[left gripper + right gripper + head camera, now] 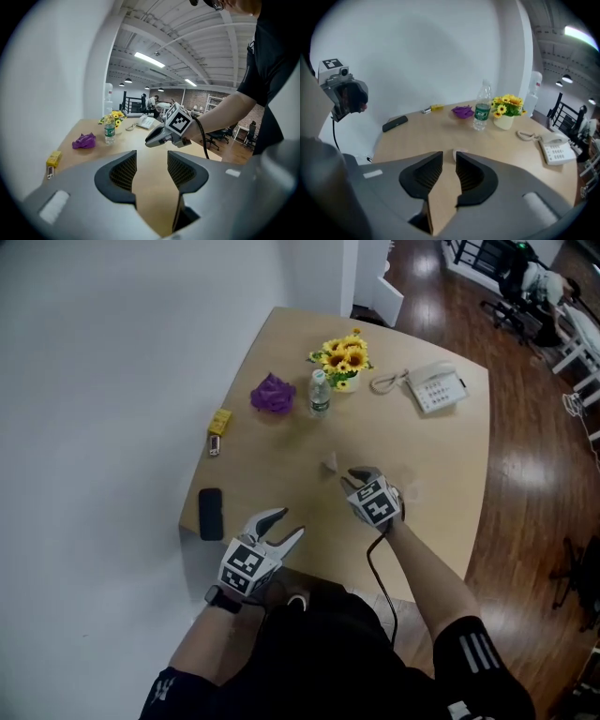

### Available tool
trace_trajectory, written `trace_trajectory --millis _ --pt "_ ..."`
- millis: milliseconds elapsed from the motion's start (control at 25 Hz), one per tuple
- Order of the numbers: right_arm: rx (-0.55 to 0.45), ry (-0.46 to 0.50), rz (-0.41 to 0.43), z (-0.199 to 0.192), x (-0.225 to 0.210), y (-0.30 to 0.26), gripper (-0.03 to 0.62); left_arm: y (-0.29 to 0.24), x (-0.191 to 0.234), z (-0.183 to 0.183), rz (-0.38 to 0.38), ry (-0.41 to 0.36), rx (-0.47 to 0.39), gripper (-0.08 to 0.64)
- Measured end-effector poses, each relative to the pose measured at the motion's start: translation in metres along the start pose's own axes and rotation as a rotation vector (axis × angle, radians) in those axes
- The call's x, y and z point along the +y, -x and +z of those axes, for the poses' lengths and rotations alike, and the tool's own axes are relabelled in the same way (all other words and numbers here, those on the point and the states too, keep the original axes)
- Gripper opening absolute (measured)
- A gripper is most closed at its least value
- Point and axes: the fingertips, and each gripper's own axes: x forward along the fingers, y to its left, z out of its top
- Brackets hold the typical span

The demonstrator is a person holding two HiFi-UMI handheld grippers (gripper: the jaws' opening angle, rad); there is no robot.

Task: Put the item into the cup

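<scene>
Wooden table (pixel 441 521), office room: one small pale object (pixel 330 463), two hand-held grippers, both with jaws apart and empty.

Task object: one small pale object stands alone on bare tabletop; it is too small to tell whether it is the cup or the item. It sits just past the jaw tips of the right gripper (pixel 362 474), apart from them and not between them. The right jaws stand narrowly apart. The left gripper (pixel 291 521) is at the table's near edge, well apart from the object, with a wider gap. Farther out: one water bottle (pixel 320 395), one pot of sunflowers (pixel 343 360), one telephone (pixel 438 388), one purple bundle (pixel 273 394), one yellow block (pixel 219 421), one black slab (pixel 211 514).
</scene>
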Motion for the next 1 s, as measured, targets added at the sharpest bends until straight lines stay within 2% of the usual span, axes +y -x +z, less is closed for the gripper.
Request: trace_trajectory --millis 80,200,440,600,640,680,840,1000 --pt "0.047 -0.009 0.033 -0.012 -0.005 -0.024 0.106 -0.013 0.005 0.001 0.009 0.011 0.009 0.204" --pt "0.098 0.033 0.053 -0.019 -0.012 -0.052 0.107 -0.026 0.009 0.003 0.015 0.015 0.021 0.204" --pt "0.139 0.070 0.054 -0.022 -0.012 -0.086 0.107 -0.028 0.004 -0.008 0.000 0.024 0.070 0.204" --pt "0.155 0.083 0.014 -0.023 -0.014 -0.100 0.104 -0.026 0.003 -0.014 -0.018 0.014 0.096 0.204" --pt "0.155 0.075 0.001 -0.024 -0.014 -0.100 0.084 -0.025 0.003 -0.014 -0.023 0.012 0.101 0.204" --pt "0.147 0.066 -0.012 -0.024 -0.014 -0.099 0.018 -0.025 0.003 -0.015 -0.028 0.013 0.102 0.204" --pt "0.084 0.027 -0.033 -0.010 -0.014 -0.079 0.009 -0.024 0.006 -0.009 -0.053 0.008 0.095 0.204" --pt "-0.017 -0.023 -0.043 0.014 -0.015 -0.031 0.009 -0.031 0.001 0.004 -0.099 -0.028 0.076 0.204"
